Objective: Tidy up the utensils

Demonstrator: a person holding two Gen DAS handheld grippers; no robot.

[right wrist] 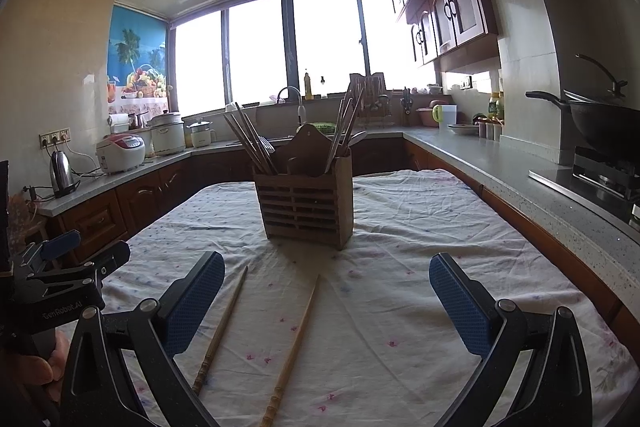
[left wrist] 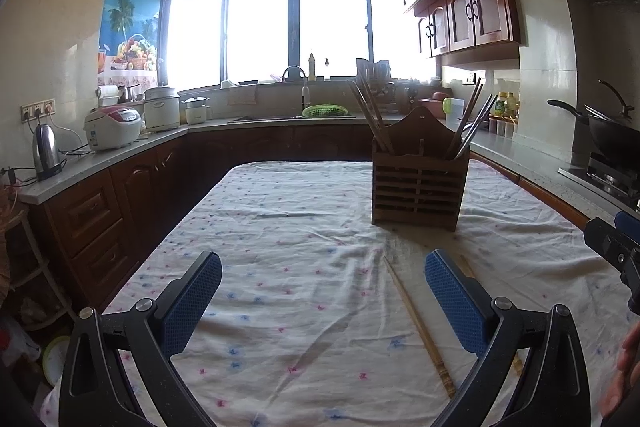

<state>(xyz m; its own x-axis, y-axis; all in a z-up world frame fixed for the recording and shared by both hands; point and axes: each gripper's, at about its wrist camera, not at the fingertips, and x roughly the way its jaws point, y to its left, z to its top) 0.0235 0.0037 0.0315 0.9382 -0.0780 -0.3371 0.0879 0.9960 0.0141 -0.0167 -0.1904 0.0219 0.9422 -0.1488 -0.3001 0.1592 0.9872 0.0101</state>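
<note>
Bamboo chopsticks (right wrist: 296,343) lie near me on the cloth-covered desk (right wrist: 420,227), short of the wooden holder (right wrist: 306,203), while I hold my left hand-held gripper (left wrist: 322,303) and right hand-held gripper (right wrist: 326,303) spread apart, empty.

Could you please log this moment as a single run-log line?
left gripper: open, empty | right gripper: open, empty | two chopsticks loose on tablecloth | holder: upright beyond them
</note>
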